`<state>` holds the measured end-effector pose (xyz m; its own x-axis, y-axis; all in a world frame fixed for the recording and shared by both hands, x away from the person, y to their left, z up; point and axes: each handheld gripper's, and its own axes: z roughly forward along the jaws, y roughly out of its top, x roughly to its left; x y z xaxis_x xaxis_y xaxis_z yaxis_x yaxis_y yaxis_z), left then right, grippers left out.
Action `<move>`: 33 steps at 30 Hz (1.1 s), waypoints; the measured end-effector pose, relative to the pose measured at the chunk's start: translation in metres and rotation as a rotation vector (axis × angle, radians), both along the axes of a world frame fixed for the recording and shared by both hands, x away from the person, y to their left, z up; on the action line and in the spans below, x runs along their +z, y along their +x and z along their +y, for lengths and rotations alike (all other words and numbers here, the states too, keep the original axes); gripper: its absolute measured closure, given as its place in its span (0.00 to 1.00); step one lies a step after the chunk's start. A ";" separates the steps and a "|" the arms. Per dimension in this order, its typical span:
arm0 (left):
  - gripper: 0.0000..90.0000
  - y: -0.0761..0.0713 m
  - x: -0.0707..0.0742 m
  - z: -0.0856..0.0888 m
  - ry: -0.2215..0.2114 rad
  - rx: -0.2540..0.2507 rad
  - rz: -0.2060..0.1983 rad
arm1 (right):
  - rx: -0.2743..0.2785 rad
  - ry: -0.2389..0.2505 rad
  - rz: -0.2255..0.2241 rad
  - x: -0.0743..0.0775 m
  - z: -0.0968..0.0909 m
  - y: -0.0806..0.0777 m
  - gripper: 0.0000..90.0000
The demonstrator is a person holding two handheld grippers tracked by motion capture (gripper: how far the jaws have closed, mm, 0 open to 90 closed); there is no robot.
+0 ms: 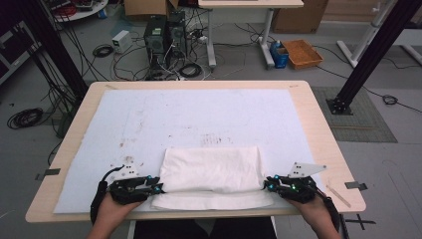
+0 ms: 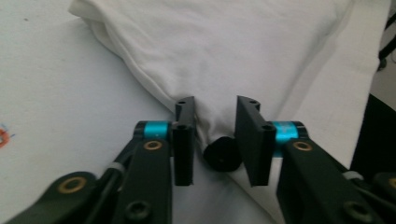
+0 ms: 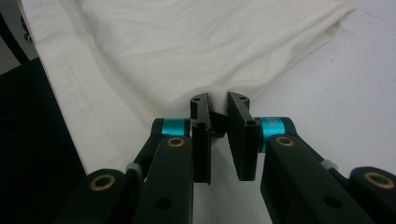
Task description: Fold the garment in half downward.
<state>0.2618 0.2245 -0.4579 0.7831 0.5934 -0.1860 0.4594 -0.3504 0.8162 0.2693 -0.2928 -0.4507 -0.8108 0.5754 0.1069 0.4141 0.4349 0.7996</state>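
White padding covers the surface where the left gripper and right gripper each pinch a side edge of the folded cloth, likely ready to lift for another fold.

Folded white cloth, table's near edge

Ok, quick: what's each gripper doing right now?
Left gripper: fingers around the white cloth's edge, grip unclear.
Right gripper: fingers nearly together on the cloth's edge, holding it.

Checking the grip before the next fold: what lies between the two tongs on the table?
In the high view, the folded white cloth spans the whole stretch from the left tongs to the right tongs.
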 end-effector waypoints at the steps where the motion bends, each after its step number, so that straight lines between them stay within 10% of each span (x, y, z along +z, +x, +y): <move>1: 0.85 0.000 0.000 0.000 0.005 -0.006 -0.004 | 0.000 -0.004 -0.003 0.001 -0.001 0.000 0.93; 13: 0.95 -0.007 0.014 0.010 -0.067 -0.071 -0.058 | 0.008 0.037 -0.067 0.017 -0.008 -0.012 0.95; 33: 0.95 -0.037 0.015 0.025 -0.162 -0.127 -0.036 | 0.029 0.052 -0.063 0.020 -0.021 -0.053 0.95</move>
<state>0.2243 0.2490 -0.4427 0.8577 0.4539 -0.2416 0.3896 -0.2670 0.8814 0.2159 -0.3136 -0.4311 -0.8332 0.5465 0.0841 0.3500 0.4035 0.8454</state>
